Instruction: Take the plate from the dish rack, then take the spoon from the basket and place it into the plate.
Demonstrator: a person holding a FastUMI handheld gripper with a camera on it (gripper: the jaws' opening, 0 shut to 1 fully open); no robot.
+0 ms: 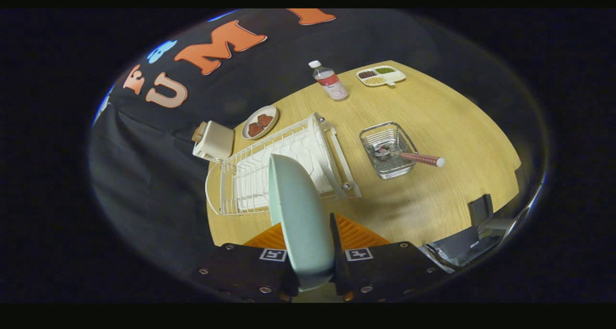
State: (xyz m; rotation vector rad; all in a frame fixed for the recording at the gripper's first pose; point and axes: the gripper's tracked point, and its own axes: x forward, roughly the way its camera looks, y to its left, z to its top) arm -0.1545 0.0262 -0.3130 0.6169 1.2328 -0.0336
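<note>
Pale-green plate [299, 218] stands edge-on, clamped between the gripper [310, 264] fingers, above the wire dish rack [250, 175]; bare tabletop [423, 208] lies rightward.

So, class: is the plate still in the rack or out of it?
Out. The plate stands on edge, clamped between the tool's fingers, lifted above the rack, whose slots show bare.

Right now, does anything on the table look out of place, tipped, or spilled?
Nothing is spilled or damaged. The gripper is shut on the plate, held on edge above the dish rack. The spoon lies tilted in the basket, its handle poking out over the rim.
</note>
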